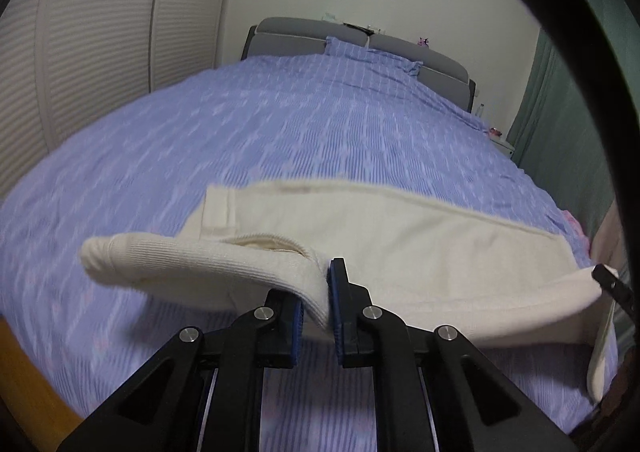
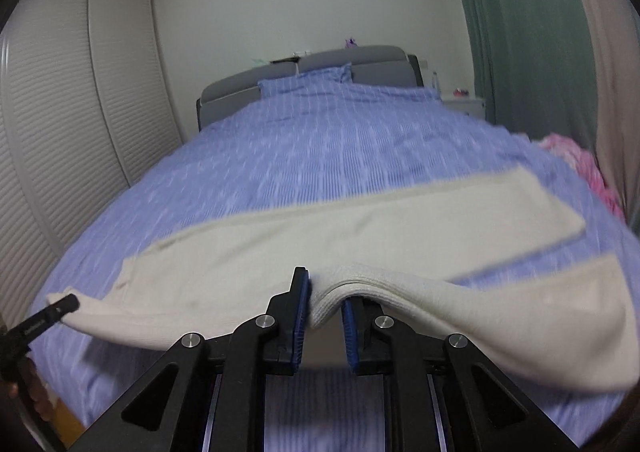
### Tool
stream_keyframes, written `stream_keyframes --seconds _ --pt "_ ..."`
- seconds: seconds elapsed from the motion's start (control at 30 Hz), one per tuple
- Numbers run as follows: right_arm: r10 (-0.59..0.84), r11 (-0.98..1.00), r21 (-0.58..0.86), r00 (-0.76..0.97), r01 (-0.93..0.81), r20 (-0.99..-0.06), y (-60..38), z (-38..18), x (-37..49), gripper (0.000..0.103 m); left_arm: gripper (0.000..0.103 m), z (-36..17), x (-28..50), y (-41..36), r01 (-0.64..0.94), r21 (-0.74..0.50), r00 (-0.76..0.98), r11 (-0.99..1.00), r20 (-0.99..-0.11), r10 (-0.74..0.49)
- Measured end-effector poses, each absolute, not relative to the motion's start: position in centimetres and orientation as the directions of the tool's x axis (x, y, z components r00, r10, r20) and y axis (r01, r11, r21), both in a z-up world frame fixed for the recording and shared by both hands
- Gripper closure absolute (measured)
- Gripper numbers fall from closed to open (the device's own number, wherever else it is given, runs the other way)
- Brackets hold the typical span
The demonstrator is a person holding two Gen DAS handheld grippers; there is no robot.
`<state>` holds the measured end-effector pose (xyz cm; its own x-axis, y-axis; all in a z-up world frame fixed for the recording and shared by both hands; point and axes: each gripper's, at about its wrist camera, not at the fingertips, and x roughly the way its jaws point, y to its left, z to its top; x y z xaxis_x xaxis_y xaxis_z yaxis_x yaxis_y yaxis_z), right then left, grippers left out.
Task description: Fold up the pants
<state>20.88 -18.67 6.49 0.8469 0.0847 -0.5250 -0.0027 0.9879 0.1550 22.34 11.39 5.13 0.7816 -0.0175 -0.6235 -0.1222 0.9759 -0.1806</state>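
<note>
Cream knit pants (image 1: 400,252) lie across the near part of a bed with a blue striped cover (image 1: 280,131). My left gripper (image 1: 320,300) is shut on the ribbed edge of the pants near their left end and lifts it off the bed. My right gripper (image 2: 326,308) is shut on a folded ribbed edge of the pants (image 2: 360,228) and holds it raised. One pant leg stretches to the far right in the right wrist view. Each gripper's tip shows at the edge of the other's view: the right (image 1: 612,284) and the left (image 2: 52,312).
Louvred wardrobe doors (image 2: 60,131) stand along the left. A grey headboard (image 2: 360,63) and pillows are at the far end. A green curtain (image 2: 520,51) hangs at the right, with a pink cloth (image 2: 576,159) and a nightstand (image 2: 464,103) beside the bed.
</note>
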Motion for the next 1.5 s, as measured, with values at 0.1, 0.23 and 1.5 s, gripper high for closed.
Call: stream_keyframes --seconds 0.1,0.23,1.5 --pt "0.095 0.986 0.165 0.830 -0.004 -0.550 -19.1 7.4 25.6 0.086 0.089 6.3 26.7 11.4 -0.127 -0.167 0.772 0.978 -0.636 -0.008" --pt "0.080 0.990 0.140 0.814 0.002 -0.576 -18.8 7.8 31.4 0.086 0.089 6.7 32.8 11.6 -0.143 -0.160 0.744 0.977 -0.668 0.000" --pt "0.154 0.986 0.164 0.318 0.004 -0.935 -16.5 0.0 52.3 0.063 0.018 5.2 51.3 9.2 -0.105 0.014 0.379 0.994 -0.924 0.053"
